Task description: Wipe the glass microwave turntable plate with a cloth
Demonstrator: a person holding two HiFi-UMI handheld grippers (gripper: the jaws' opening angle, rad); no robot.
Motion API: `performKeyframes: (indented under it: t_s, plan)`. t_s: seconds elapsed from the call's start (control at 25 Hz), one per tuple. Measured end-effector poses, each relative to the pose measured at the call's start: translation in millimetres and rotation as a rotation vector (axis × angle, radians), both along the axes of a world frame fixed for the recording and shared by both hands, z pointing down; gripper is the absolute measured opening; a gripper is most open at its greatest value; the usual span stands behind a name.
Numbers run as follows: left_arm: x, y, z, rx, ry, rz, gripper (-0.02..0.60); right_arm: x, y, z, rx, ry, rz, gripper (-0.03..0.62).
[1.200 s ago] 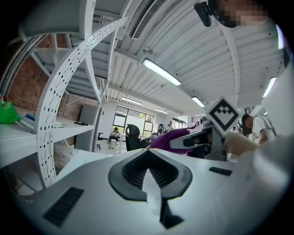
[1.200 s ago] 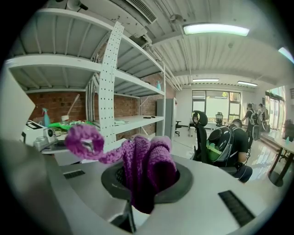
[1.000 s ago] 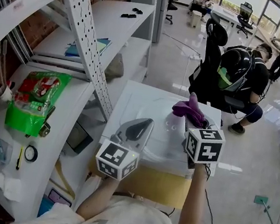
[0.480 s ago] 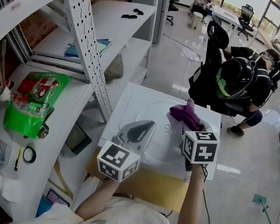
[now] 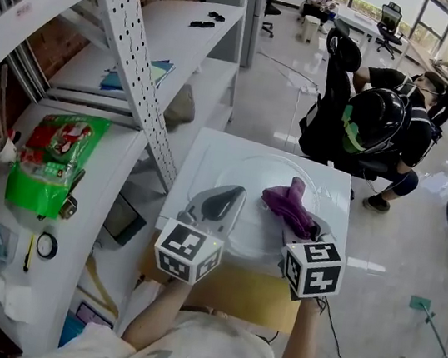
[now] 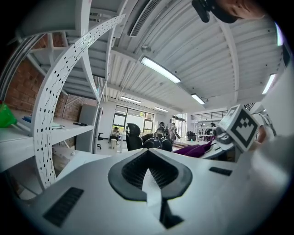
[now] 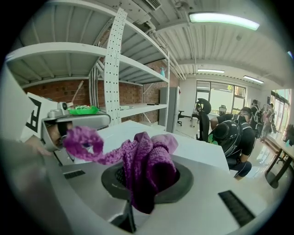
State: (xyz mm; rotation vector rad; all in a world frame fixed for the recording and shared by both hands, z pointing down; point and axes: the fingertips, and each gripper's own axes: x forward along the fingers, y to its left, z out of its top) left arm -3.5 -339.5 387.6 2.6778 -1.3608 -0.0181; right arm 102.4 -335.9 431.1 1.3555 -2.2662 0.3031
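Purple knitted cloth (image 5: 286, 201) lies bunched on the clear glass turntable plate (image 5: 260, 171), its near end clenched in the right tongs (image 5: 310, 228). The right gripper view shows the knit folded between both pads, with a loose loop trailing off to one side. The plate is round and transparent with a faint raised rim. It lies flat on the white tabletop (image 5: 202, 155), which shows through it. The left tongs (image 5: 228, 196) are closed to a point with nothing between them, over the plate's left edge; whether they touch the glass I cannot tell.
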Motion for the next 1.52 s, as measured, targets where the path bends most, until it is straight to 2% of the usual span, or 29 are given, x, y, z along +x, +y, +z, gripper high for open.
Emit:
performKeyframes:
  t_s: [0.52,1.32,1.44,1.52]
  plan:
    - [0.1,-0.7,1.6,0.005,-0.024,-0.009,0.002,1.1,65.2,3.6,-0.018,-0.052,-0.003,0.058]
    - [1.7,1.4,0.4,0.009,-0.024,0.0,0.002,4.7,108.5,0.0,-0.053,-0.139,0.004,0.058]
    - [2.0,1.4,0.4,0.01,-0.022,0.001,0.002,7.3,102.2,-9.7,-0.027,-0.162,0.008,0.058]
    - [2.9,1.3,0.3,0.01,-0.026,0.003,0.002,14.2,87.1,-20.7,0.023,-0.134,0.024,0.058]
